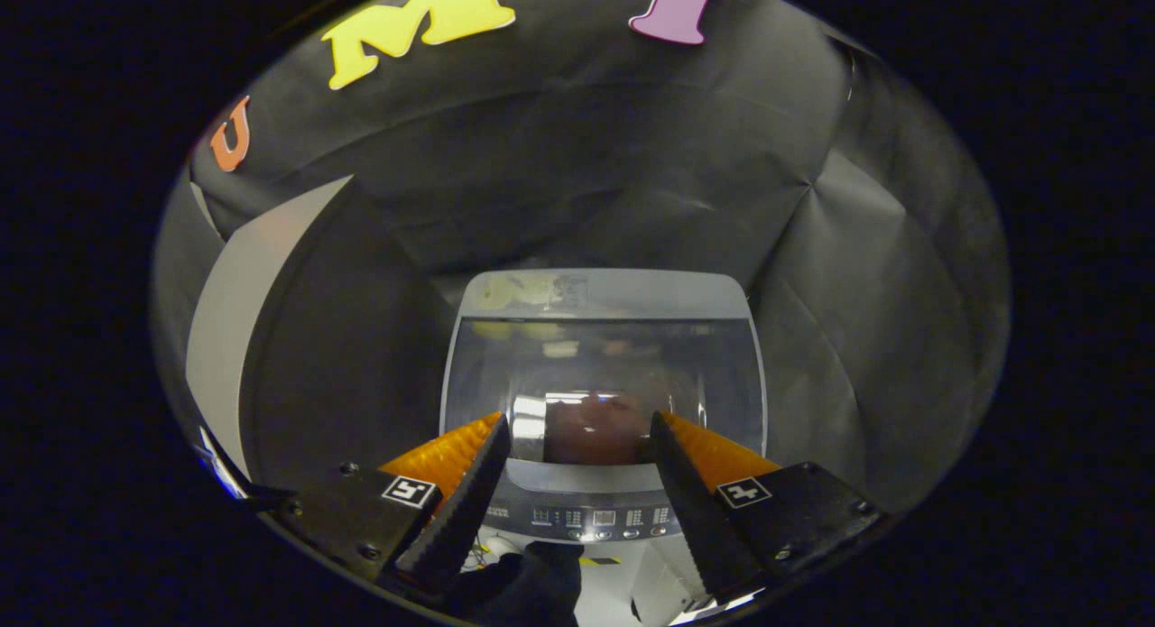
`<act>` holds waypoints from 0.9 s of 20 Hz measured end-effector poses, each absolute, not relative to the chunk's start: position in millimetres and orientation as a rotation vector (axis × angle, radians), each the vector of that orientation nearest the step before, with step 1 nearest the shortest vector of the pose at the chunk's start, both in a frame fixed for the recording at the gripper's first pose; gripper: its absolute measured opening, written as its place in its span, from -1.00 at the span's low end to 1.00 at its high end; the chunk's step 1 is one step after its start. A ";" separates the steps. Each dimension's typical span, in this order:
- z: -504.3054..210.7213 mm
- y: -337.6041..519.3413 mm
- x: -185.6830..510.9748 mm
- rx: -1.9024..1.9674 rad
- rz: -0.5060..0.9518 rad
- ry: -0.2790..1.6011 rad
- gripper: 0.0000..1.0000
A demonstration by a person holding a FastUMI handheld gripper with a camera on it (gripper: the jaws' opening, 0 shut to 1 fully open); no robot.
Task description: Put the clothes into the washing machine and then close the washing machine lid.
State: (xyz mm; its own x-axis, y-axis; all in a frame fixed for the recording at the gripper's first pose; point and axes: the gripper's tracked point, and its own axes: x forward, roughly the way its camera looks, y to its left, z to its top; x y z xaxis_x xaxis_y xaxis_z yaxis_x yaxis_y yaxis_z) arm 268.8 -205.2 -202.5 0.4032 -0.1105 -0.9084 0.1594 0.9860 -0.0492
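A grey top-loading washing machine stands below and ahead of me against the black cloth wall. Its glass lid seems to lie flat over the tub. Through the glass I see a reddish garment and a shiny strip of the drum. My gripper hangs open above the lid's front edge, with nothing between its fingers. The garment and the control panel show in the gap between the fingers.
A pale panel leans along the wall left of the machine. Black cloth walls close in behind and to the right. A dark soft shape, cloth or glove, sits low between the finger bases, in front of the machine.
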 end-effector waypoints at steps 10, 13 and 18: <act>-142.3 -204.3 214.5 0.010 -0.180 1.028 0.96; -113.9 -198.7 193.7 -0.003 -0.192 0.961 0.96; -72.6 -201.0 157.9 -0.027 -0.240 0.880 0.96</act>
State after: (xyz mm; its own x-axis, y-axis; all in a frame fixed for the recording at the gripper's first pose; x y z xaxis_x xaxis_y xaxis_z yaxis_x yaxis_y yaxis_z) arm 157.9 -201.0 -72.6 0.6121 -0.2193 -0.7598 0.1968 0.9728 -0.1222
